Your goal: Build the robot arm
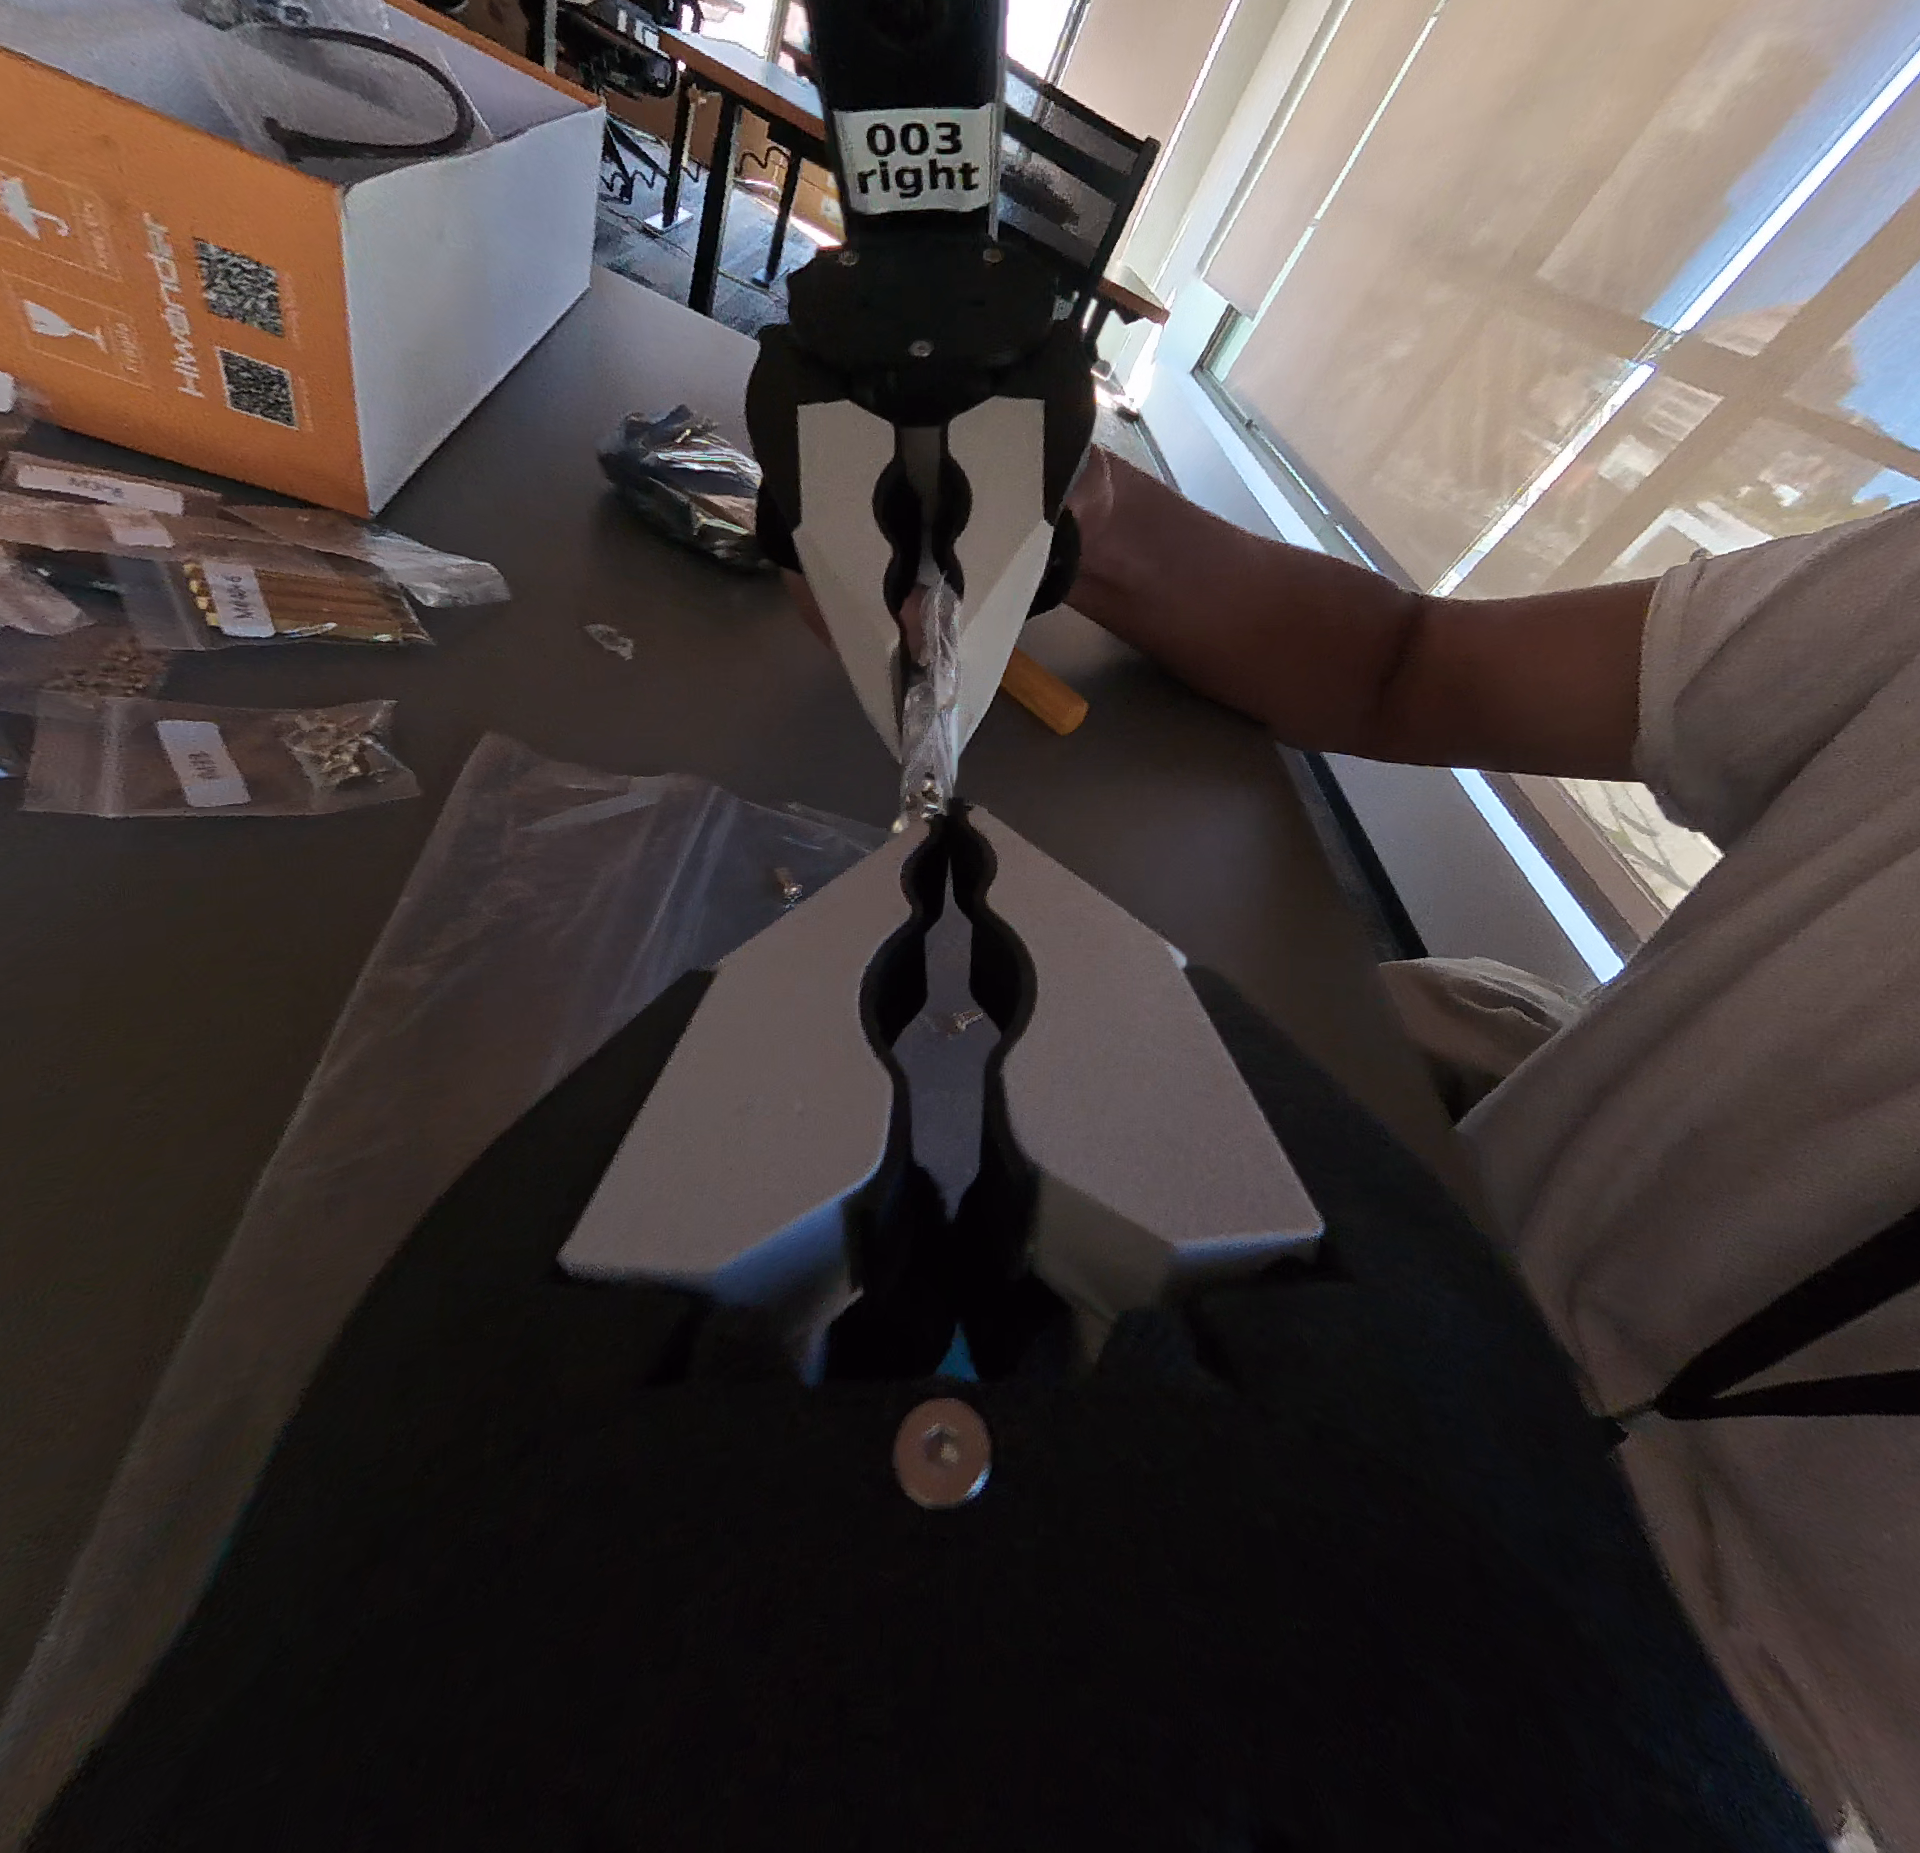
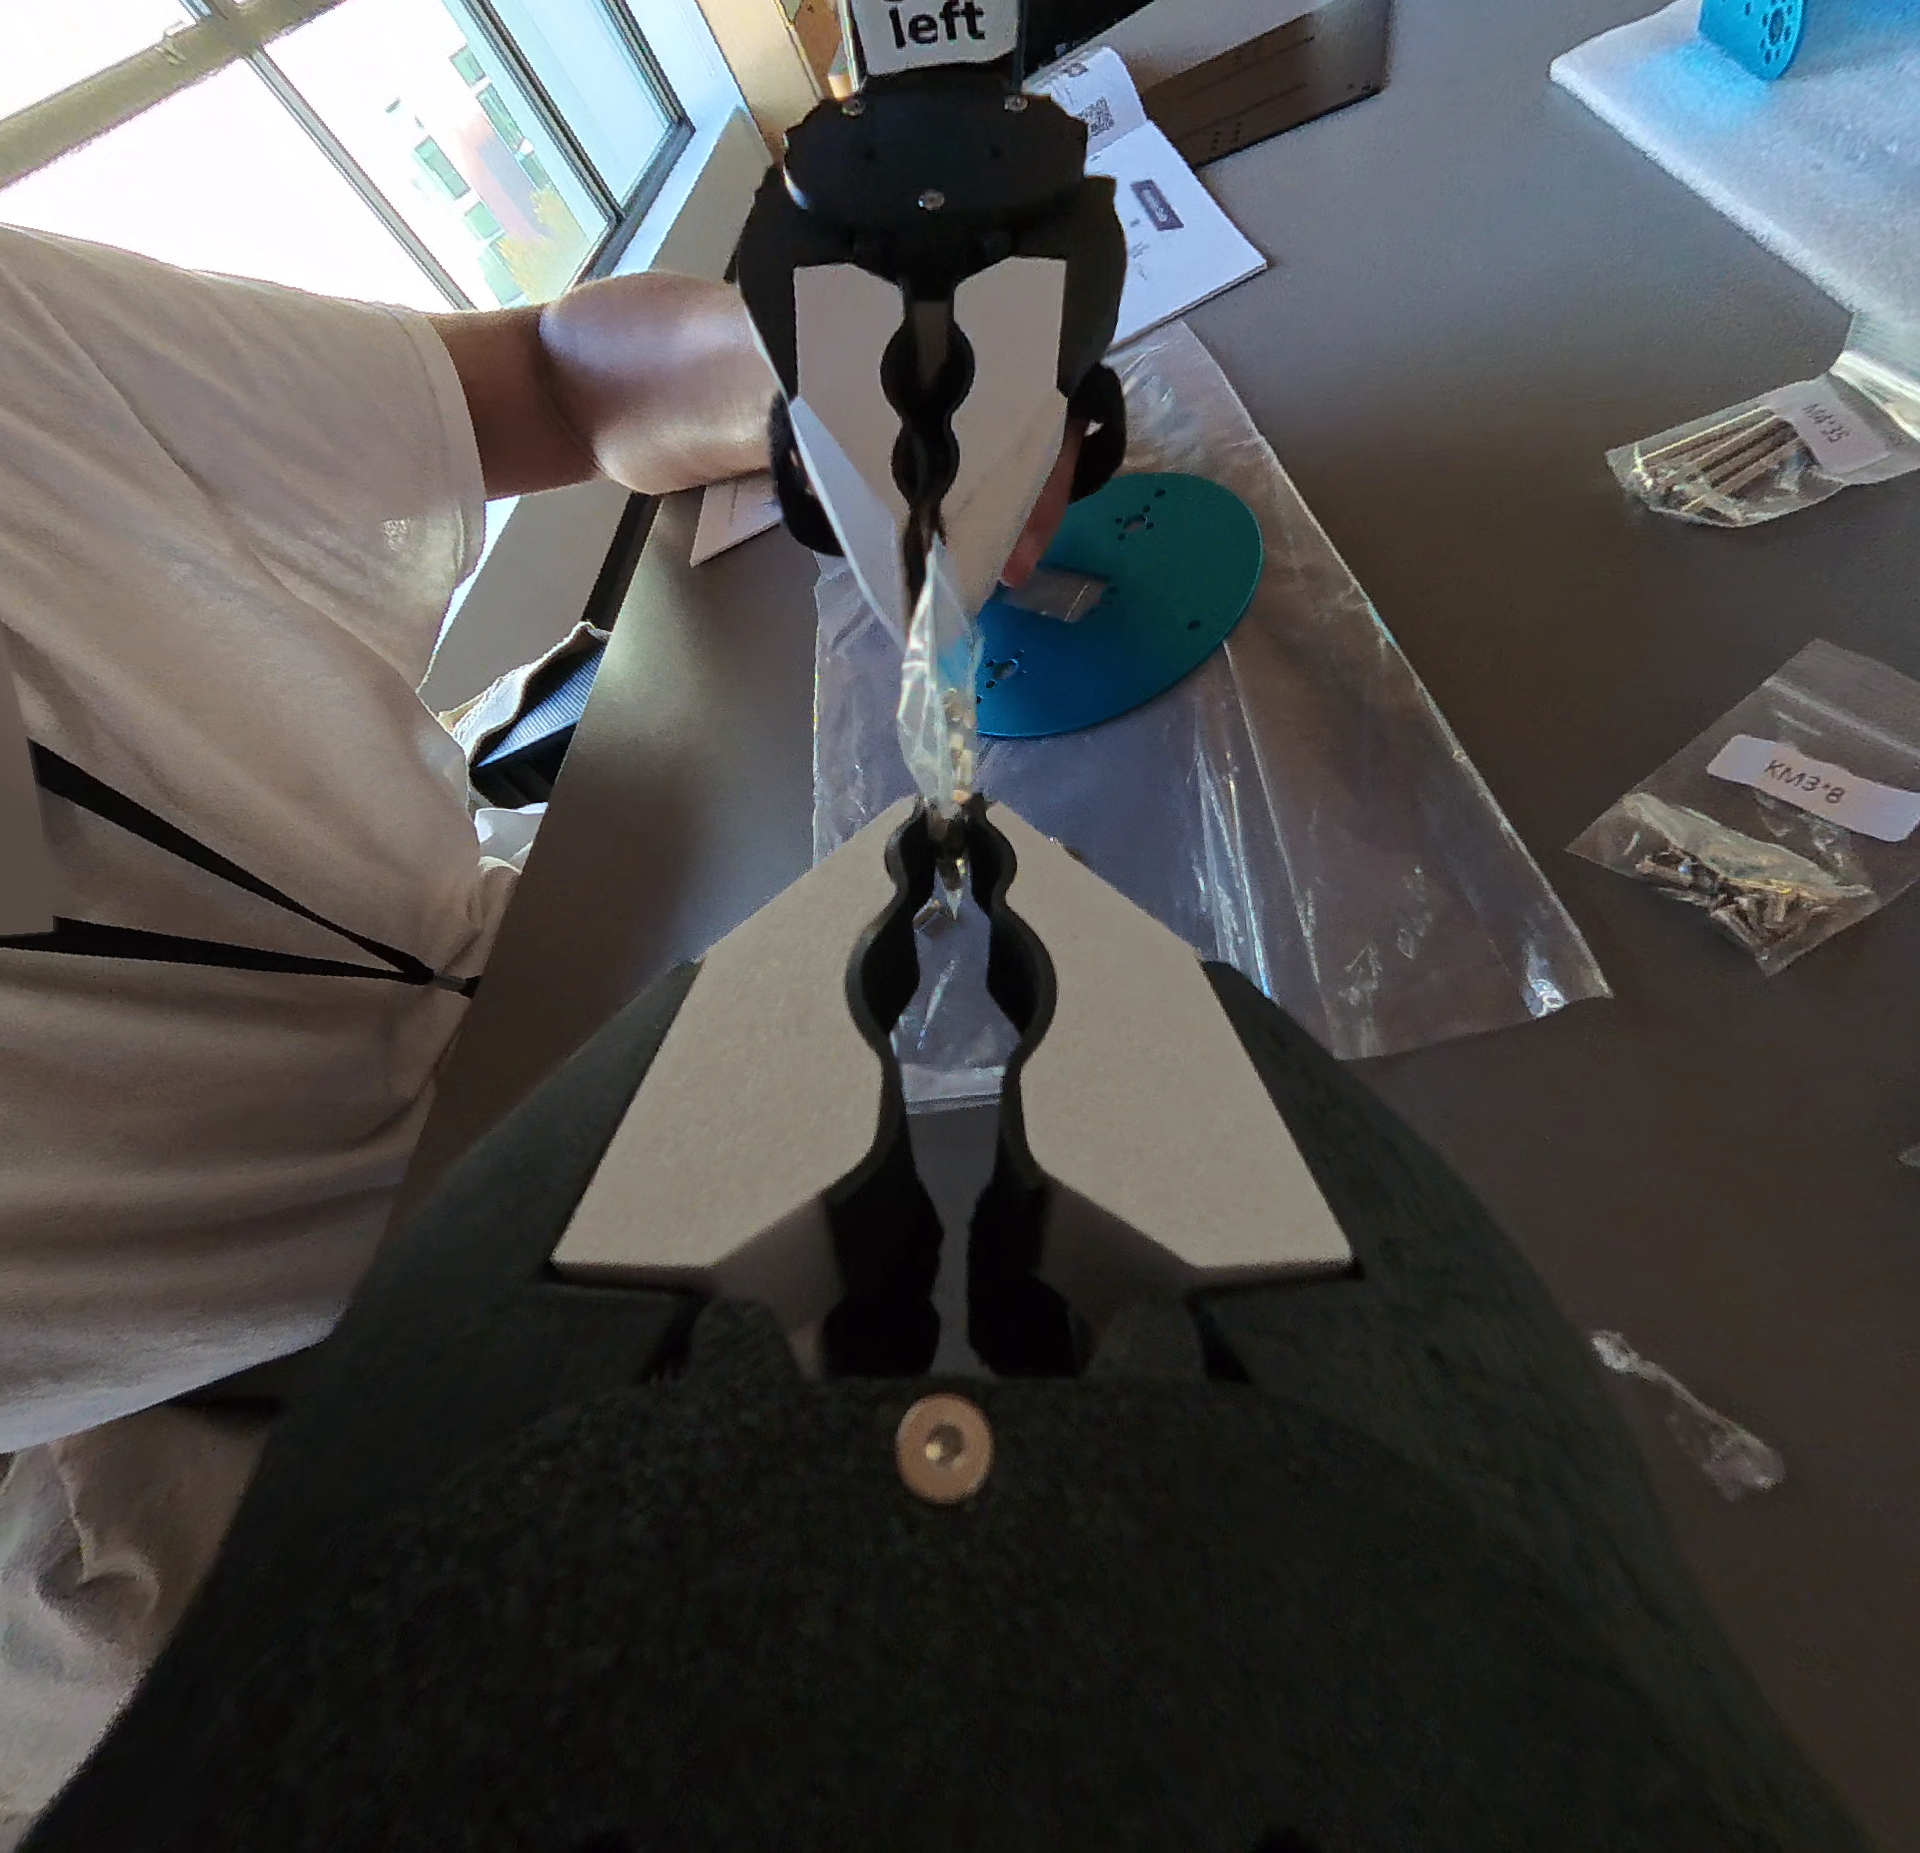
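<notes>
Pinching one small clear plastic bag of tiny metal screws (image 2: 948, 702) between them, the left tool (image 1: 945, 816) and right tool (image 2: 951, 816) are both closed tight, stretching it above the grey desk (image 2: 1558, 349), probably to pull it open.

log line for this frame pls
left gripper: shut on small clear bag | right gripper: shut on small clear bag | bag stretched between both, above large plastic sheet | blue disc beneath
</notes>
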`<state>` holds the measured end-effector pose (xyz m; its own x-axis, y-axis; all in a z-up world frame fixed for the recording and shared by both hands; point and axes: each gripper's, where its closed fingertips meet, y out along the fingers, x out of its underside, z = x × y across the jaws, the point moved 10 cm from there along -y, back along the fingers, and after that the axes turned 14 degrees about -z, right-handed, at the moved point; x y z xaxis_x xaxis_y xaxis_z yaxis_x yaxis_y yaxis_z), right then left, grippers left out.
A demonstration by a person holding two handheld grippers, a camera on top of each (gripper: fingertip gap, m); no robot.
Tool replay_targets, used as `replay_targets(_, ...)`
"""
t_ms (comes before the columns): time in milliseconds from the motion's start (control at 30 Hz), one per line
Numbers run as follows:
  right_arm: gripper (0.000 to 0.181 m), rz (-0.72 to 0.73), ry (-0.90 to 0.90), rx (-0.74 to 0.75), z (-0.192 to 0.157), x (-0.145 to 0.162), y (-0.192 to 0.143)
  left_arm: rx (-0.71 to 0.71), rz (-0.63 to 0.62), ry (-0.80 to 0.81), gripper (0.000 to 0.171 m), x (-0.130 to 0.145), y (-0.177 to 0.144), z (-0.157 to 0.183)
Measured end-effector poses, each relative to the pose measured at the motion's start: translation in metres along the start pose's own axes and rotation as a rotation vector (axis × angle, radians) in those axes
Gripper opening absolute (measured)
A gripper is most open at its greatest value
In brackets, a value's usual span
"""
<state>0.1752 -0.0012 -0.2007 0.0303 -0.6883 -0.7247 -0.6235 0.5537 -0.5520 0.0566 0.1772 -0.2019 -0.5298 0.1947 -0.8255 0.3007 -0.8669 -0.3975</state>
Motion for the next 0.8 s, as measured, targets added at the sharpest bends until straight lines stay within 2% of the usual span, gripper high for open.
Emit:
replay_targets(200, 0.005, -0.061, 0.021, 0.015, 0.001, 0.002, 0.002, -0.037, -0.071, -0.019, 0.0, 0.002, 0.005, -0.004)
replay_targets(267, 0.005, -0.088, 0.041, 0.018, 0.001, 0.004, 0.001, -0.065, -0.103, -0.011, 0.005, 0.002, 0.01, -0.004)
replay_targets(433, 0.005, -0.1, 0.056, -0.002, 0.001, 0.005, 0.0, -0.116, -0.188, 0.097, 0.014, 0.002, 0.021, 0.003)
replay_targets(567, 0.005, -0.088, 0.059, -0.035, 0.0, 0.005, -0.002, -0.172, -0.177, 0.245, 0.025, 0.003, 0.019, 0.014)
replay_targets(800, 0.005, -0.077, 0.055, -0.079, -0.002, 0.005, 0.0, -0.175, -0.129, 0.318, 0.033, 0.003, 0.019, 0.023)
